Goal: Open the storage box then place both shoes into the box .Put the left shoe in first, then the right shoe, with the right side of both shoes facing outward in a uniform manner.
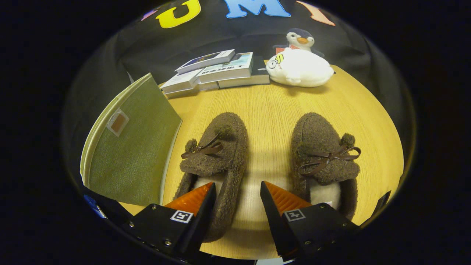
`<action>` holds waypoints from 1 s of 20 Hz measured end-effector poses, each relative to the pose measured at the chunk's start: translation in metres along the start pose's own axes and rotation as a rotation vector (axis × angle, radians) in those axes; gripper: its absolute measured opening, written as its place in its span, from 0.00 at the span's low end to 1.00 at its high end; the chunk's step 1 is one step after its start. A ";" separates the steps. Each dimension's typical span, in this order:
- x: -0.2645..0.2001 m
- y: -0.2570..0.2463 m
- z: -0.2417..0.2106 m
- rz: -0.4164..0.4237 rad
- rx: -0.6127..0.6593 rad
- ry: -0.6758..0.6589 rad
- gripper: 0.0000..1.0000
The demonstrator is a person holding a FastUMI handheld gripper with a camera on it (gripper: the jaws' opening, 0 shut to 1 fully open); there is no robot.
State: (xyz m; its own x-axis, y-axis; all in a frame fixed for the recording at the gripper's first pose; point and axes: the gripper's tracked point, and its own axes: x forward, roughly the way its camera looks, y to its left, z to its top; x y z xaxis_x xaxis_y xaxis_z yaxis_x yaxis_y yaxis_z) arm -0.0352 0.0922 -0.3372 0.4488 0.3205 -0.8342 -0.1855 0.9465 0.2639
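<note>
Fingers: the gripper (237,193) is hovering with its fingers (193,200) spread apart and holding nothing; one is overlapping the heel opening of the left shoe, the other the inner edge of the right shoe's opening, with bare wood showing in the gap.
Left shoe: the left shoe (217,162) is lying on the table (272,106) at about 11 o'clock from the fingers, toe pointing away, bow on top.
Right shoe: the right shoe (323,158) is sitting at about 1 o'clock, alongside its mate but apart from it, toe also away.
Storage box: the green storage box (132,154) is standing at about 10 o'clock, just beside the left shoe; its fabric face is showing a pale zipper along the edge, and it is looking closed.
Beyond: books (217,70) are stacked at 12 o'clock at the far edge, a white plush (300,68) and a penguin toy (300,39) at 1 o'clock.
Progress: nothing appears done yet; the box is waiting to be opened, and both shoes are remaining outside.
Left to do: opening, then left shoe, then right.
</note>
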 end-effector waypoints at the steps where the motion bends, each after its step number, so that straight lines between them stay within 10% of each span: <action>1: 0.000 0.005 -0.001 0.024 0.020 0.012 0.54; 3: 0.003 0.008 0.000 0.021 0.049 0.019 0.21; 5: 0.003 0.002 0.000 -0.023 0.047 0.017 0.21; 7: -0.004 0.002 0.005 -0.005 0.127 0.021 0.00; 20: -0.071 0.048 0.073 0.097 0.301 -0.091 0.01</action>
State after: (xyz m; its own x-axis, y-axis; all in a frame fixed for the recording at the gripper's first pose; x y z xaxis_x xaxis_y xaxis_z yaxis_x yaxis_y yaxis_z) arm -0.0120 0.1173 -0.2301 0.5201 0.3987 -0.7553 0.0299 0.8753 0.4826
